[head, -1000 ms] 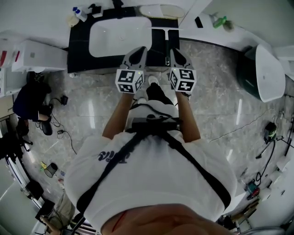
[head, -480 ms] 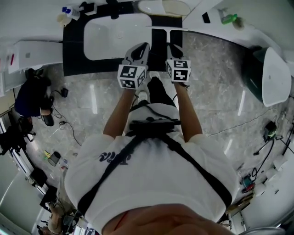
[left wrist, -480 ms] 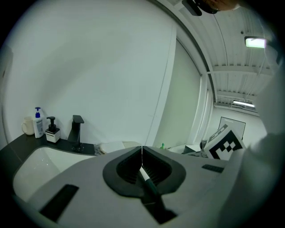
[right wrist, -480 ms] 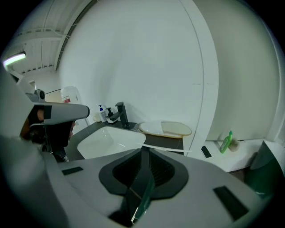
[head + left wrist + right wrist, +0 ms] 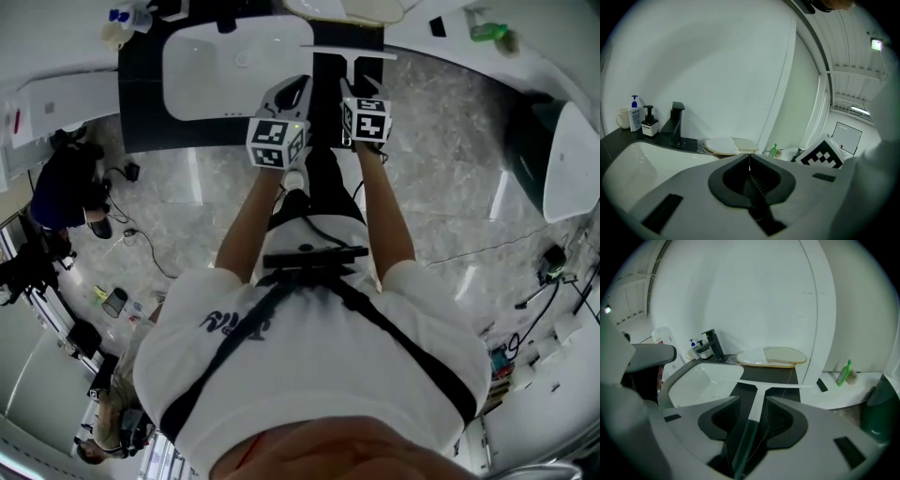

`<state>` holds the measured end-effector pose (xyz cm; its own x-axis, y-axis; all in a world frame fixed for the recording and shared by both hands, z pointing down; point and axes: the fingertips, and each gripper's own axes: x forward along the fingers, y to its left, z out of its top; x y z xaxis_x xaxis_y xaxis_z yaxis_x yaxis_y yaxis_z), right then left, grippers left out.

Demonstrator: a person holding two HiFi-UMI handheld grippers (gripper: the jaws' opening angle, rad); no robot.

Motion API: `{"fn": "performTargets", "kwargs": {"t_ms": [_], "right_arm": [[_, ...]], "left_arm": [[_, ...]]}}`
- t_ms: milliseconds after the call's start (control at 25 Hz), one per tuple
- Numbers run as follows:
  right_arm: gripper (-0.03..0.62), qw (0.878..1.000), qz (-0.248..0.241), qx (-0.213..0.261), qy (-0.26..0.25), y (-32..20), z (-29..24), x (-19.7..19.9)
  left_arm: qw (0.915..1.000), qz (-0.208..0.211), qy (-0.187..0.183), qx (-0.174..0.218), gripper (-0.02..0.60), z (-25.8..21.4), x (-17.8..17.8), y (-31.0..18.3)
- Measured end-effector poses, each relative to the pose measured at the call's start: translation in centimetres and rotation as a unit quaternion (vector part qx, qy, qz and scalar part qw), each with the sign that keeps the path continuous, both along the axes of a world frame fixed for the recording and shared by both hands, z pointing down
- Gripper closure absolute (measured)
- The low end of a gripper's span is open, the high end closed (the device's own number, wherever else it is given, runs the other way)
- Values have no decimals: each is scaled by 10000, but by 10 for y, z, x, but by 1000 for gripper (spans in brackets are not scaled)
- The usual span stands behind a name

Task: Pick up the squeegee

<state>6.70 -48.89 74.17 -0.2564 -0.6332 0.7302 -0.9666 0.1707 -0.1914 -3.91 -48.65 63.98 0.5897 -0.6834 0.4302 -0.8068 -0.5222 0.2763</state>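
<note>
Bathroom sink station. The squeegee (image 5: 760, 392) lies flat on the dark surface (image 5: 141, 94), just right of the white basin (image 5: 703, 380), its blade across the far end and its handle running back toward the person. The right claw (image 5: 753, 403) points down at it; its jaws, which have just been opening, stand wide, with the handle lying between them and neither pad pressing on it. The left claw (image 5: 749, 159) is held over the basin's near edge, jaws together and nothing between them. Behind the basin stand a black tap (image 5: 675, 123), a blue-topped bottle (image 5: 635, 115) and a mug (image 5: 622, 118).
</note>
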Motion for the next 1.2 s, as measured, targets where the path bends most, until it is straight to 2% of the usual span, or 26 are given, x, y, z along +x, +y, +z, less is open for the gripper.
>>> {"fn": "performTargets", "kwargs": {"t_ms": [480, 600, 760, 960, 1200], "right_arm": [[442, 9984, 216, -466, 251, -21, 42, 0], [462, 9973, 336, -576, 314, -18, 50, 1], [494, 9968, 586, -468, 275, -18, 48, 5], [497, 9968, 497, -413, 477, -11, 45, 10], [497, 9977, 501, -91, 440, 0, 10, -1]], "left_arm": [[9997, -93, -57, -220, 568, 29, -1, -13], [9996, -122, -39, -251, 568, 31, -5, -9], [9994, -241, 104, -217, 568, 26, -14, -6], [9989, -397, 161, -205, 568, 18, -30, 1], [9981, -504, 347, -4, 568, -3, -50, 10]]}}
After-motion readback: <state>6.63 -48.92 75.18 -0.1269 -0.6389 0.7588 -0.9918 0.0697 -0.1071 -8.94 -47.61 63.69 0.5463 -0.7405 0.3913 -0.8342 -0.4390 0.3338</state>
